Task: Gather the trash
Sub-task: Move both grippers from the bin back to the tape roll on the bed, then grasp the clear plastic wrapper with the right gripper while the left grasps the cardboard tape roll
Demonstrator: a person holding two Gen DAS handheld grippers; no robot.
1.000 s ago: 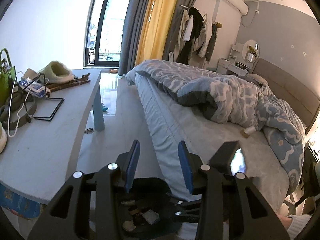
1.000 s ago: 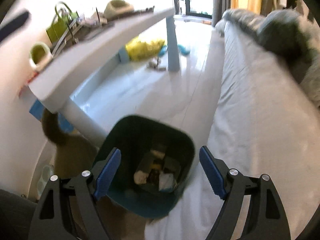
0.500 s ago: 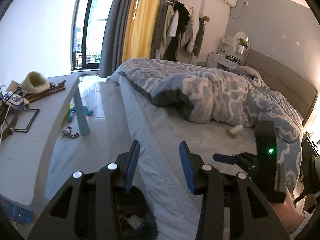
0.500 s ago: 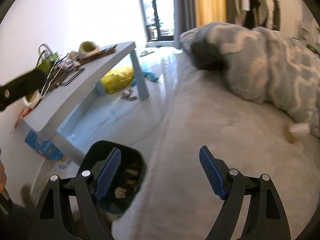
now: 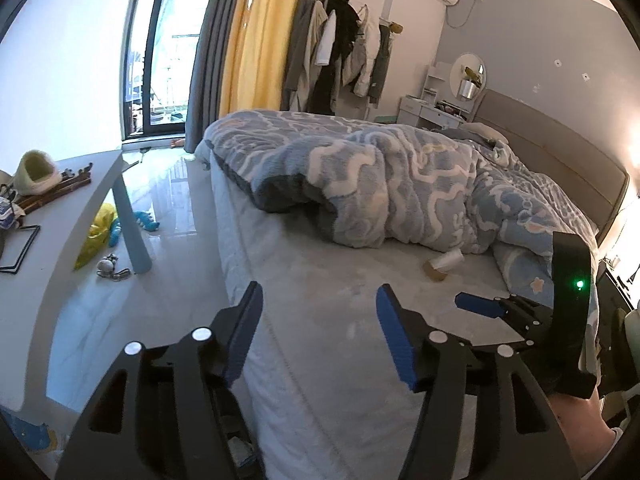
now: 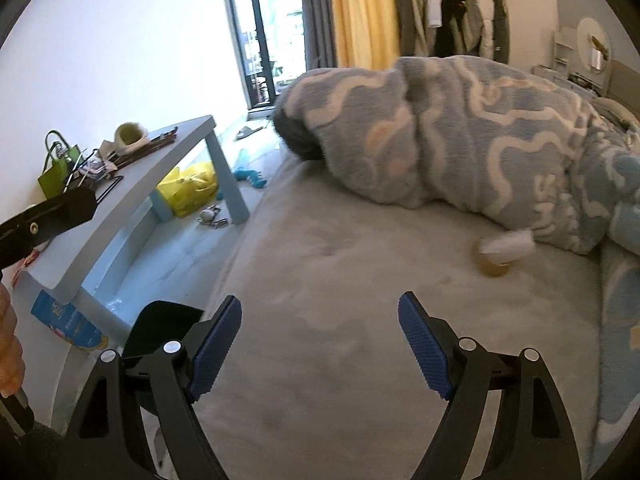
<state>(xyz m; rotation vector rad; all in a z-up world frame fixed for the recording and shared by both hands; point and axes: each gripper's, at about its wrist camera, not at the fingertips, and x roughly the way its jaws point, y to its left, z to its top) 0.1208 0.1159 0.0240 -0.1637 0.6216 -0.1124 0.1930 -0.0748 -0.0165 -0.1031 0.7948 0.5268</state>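
Cup (image 6: 502,250) lay tipped on bed (image 6: 340,320), at 1 o'clock, touching blanket (image 6: 480,132) | right gripper (image 6: 320,346) wide apart, empty, aimed to grab it | left gripper (image 5: 316,336) just opened, empty; bin (image 6: 160,326) at 8 o'clock

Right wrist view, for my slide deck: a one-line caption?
Open right gripper over the bed, aimed toward a tipped paper cup beside the blanket.
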